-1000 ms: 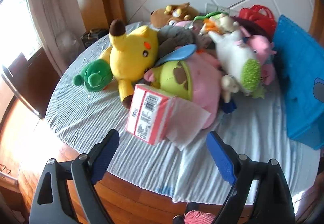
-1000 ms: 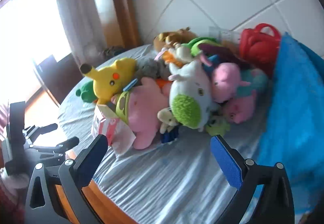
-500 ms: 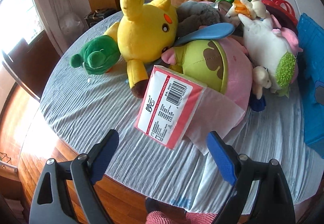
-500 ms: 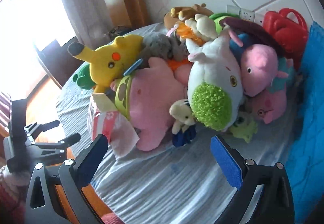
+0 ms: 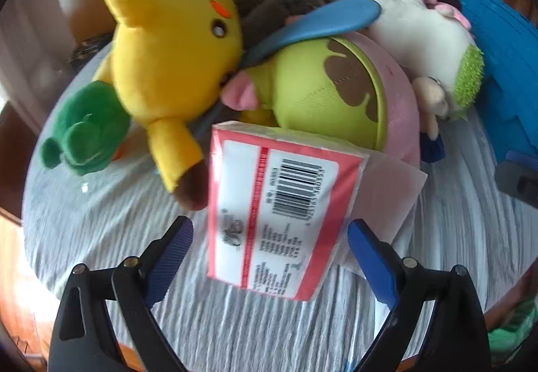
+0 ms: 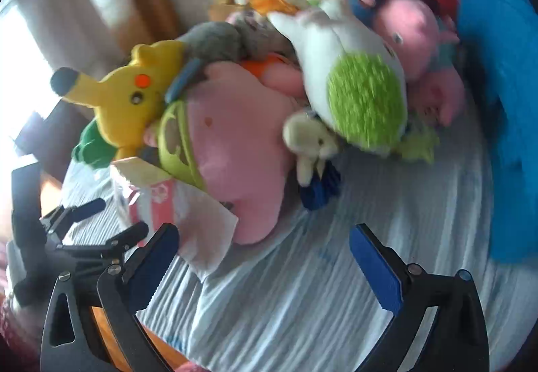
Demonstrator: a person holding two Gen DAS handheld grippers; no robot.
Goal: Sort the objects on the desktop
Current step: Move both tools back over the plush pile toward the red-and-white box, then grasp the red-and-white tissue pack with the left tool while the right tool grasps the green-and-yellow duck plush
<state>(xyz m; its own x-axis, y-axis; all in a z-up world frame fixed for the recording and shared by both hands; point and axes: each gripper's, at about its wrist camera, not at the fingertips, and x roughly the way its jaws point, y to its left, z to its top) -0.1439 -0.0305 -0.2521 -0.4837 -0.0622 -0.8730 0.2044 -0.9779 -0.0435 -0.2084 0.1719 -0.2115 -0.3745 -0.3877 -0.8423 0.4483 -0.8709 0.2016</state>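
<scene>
Two sets of tongs gape wide and empty: the left gripper (image 5: 270, 252) straddles the red tissue pack (image 5: 279, 220), leaning on the plush pile (image 5: 329, 93) just ahead, seemingly lined up to grab it, while the right gripper (image 6: 264, 257) hovers over bare tablecloth (image 6: 302, 298).

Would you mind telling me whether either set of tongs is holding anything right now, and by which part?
Nothing is held. The left tongs stand open astride the tissue pack without touching it; the right tongs are open over bare tablecloth.
</scene>
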